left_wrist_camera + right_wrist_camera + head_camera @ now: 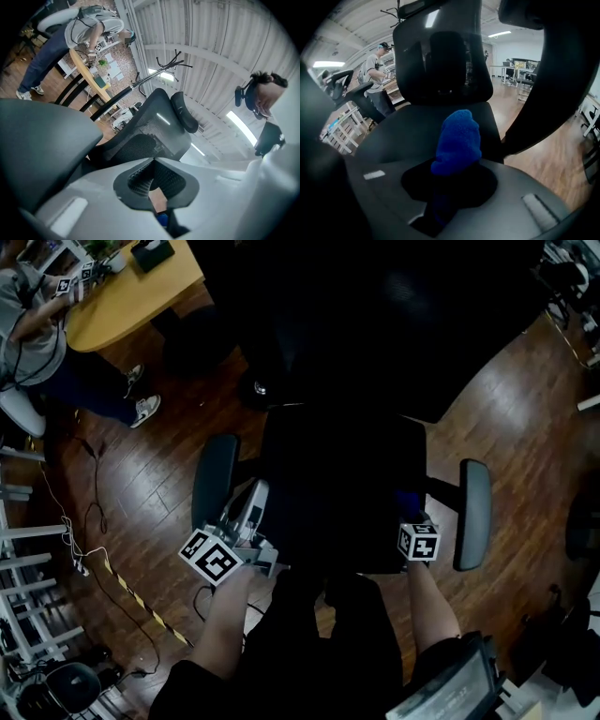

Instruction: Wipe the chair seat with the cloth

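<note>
The black office chair's seat (pixel 342 493) lies in front of me, with grey armrests at either side (pixel 215 479) (pixel 474 512). My right gripper (pixel 411 514) is at the seat's front right corner, shut on a blue cloth (pixel 407 501). In the right gripper view the cloth (pixel 458 138) sticks up out of that gripper (pixel 457 164), above the seat (pixel 408 133) and facing the backrest (pixel 440 61). My left gripper (pixel 254 493) hovers by the left armrest (pixel 42 140), jaws together with nothing in them (pixel 155 161), pointing at the mesh backrest (pixel 150 131).
A person (pixel 28 334) stands at a wooden table (pixel 141 292) at the far left. Cables (pixel 94 521) and a yellow-black strip (pixel 141 601) lie on the wood floor. A white rack (pixel 19 568) stands at the left edge. More chairs stand at the right (pixel 581 531).
</note>
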Available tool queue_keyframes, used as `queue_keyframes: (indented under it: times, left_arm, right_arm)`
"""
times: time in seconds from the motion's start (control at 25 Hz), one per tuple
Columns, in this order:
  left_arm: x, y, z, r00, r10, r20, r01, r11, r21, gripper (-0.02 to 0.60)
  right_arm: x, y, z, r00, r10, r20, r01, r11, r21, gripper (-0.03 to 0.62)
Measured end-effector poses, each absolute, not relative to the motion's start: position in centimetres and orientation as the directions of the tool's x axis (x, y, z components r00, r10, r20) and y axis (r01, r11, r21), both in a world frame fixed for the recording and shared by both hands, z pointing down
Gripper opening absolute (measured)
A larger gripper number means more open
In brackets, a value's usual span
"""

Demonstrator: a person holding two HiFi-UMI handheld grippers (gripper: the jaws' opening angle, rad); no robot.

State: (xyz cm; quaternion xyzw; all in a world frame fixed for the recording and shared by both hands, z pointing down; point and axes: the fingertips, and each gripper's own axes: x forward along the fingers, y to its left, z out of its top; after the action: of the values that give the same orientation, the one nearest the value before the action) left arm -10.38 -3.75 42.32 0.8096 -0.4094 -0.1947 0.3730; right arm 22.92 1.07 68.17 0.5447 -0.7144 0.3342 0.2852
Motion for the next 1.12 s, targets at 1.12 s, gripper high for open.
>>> queue_keyframes:
  times: [1.12]
  left_arm:
    - [-10.1, -1.3, 40.2, 0.601, -0.799, -0.035, -0.515, -0.421, 0.747, -0.006]
  right_arm:
    - [-12.6, 7.7, 65.9, -0.67, -0.413, 0.617, -0.731, 0.51, -0.452, 0.074]
